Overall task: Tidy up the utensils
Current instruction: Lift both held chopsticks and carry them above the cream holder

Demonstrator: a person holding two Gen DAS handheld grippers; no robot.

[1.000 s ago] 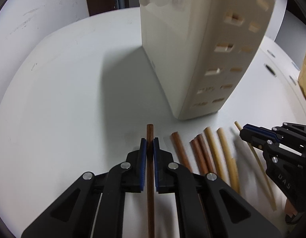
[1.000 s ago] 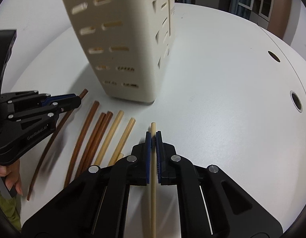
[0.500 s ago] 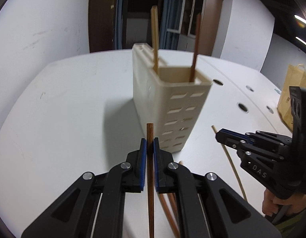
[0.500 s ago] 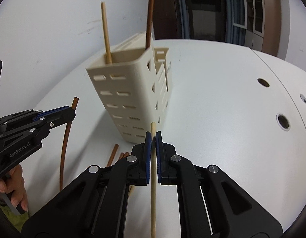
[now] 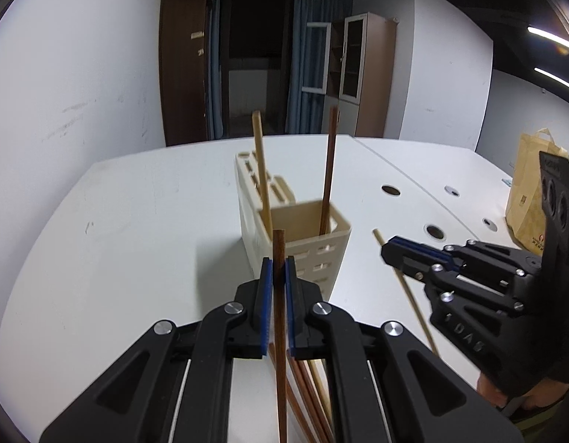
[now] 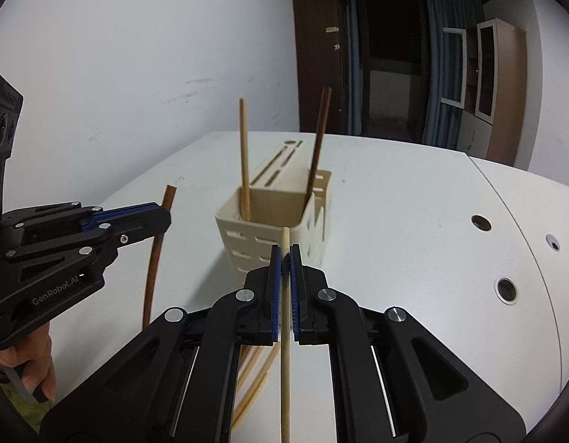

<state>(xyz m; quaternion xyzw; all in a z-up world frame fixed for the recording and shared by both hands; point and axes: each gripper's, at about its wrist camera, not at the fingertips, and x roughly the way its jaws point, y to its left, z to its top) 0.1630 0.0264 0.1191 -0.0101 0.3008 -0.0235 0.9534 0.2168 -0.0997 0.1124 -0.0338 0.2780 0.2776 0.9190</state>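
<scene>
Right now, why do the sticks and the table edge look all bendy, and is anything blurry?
Left wrist view: the fisheye lens rounds the white table and darkens the picture's corners; the cream slotted holder looks slightly soft. Right wrist view: the dark brown chopstick in the left gripper bows from the same distortion; the pale chopstick in the middle stays straight.

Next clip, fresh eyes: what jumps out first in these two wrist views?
Each gripper is shut on a chopstick: the left gripper on a dark brown chopstick, the right gripper on a pale chopstick. Just beyond them on the white table stands a cream slotted holder with one light stick and one dark stick upright inside.
</scene>
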